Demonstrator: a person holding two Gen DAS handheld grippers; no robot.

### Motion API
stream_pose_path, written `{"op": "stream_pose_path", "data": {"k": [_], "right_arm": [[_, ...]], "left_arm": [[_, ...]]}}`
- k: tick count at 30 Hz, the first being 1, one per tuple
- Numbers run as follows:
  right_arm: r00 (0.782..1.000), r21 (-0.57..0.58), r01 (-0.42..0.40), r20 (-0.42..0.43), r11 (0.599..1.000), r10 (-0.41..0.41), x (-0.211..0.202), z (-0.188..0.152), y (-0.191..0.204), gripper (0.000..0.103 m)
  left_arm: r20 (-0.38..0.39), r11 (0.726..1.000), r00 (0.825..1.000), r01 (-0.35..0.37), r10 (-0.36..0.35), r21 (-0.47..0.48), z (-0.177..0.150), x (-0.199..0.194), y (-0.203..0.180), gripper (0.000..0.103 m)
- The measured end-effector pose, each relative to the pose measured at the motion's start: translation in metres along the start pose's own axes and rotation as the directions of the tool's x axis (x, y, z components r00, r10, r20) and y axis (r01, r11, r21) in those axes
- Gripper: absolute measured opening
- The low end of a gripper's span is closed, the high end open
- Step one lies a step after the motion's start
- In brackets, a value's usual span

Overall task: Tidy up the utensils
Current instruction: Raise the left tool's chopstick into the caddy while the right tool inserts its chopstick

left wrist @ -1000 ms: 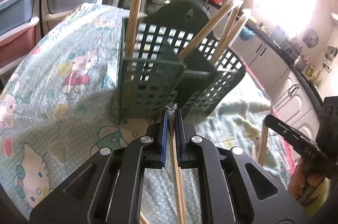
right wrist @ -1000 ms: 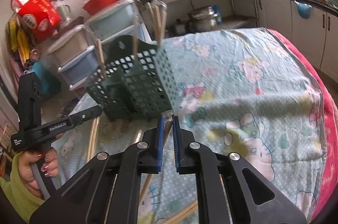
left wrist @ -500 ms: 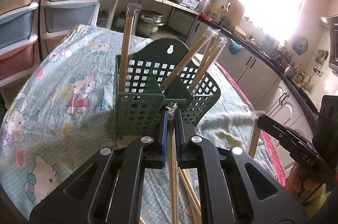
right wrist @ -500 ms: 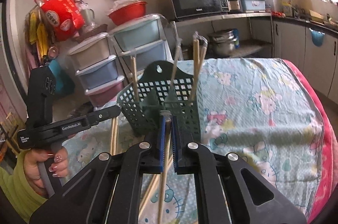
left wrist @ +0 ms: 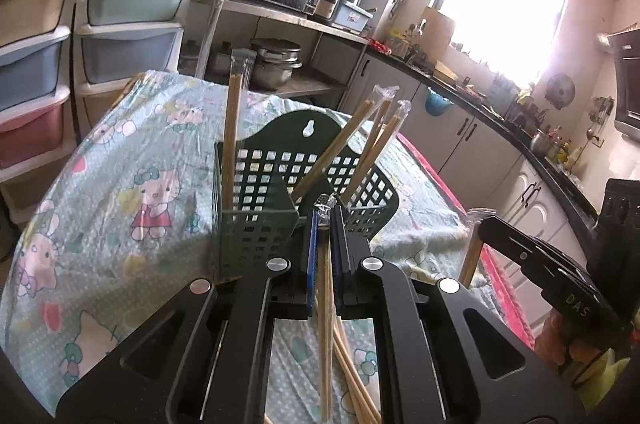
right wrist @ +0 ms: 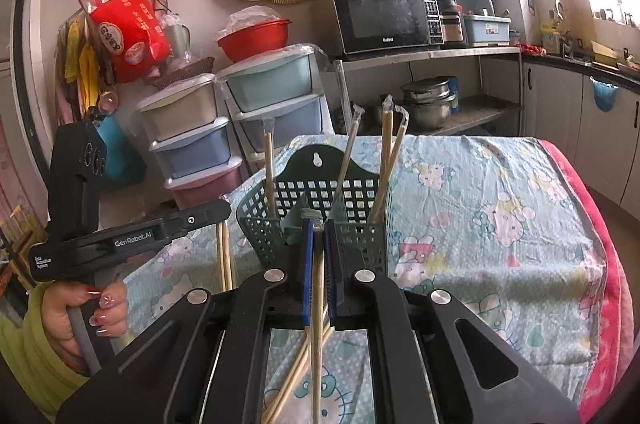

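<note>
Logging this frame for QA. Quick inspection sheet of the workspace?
Surface: table under a cartoon-print cloth.
Job's things: green holder stands upright with wrapped chopsticks in it; loose chopsticks lie on the cloth.
Clutter: nothing seen.
Grippers: left gripper shut on one chopstick pair; right gripper shut on another pair.
Cables: nothing seen near the table.
Surroundings: drawer towers, microwave, pots, bright window.
</note>
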State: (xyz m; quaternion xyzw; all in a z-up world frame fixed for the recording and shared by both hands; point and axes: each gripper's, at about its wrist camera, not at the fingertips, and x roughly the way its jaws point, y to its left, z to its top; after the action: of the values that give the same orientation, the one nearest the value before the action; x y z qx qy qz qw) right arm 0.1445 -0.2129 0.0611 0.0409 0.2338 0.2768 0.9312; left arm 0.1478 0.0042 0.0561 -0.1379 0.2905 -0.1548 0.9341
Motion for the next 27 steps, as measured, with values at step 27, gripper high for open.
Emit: {"op": "stream_pose_path", "data": {"k": [27], "right_arm": [[0.991,-0.05,-0.006,0.134,0.999,0.013,-0.017,0.045,0.017,0.006]], "left_arm": [[0.136,0.996,0.989,0.037,-0.048,0.086,0.05,-0.03,-0.026,0.003]]}}
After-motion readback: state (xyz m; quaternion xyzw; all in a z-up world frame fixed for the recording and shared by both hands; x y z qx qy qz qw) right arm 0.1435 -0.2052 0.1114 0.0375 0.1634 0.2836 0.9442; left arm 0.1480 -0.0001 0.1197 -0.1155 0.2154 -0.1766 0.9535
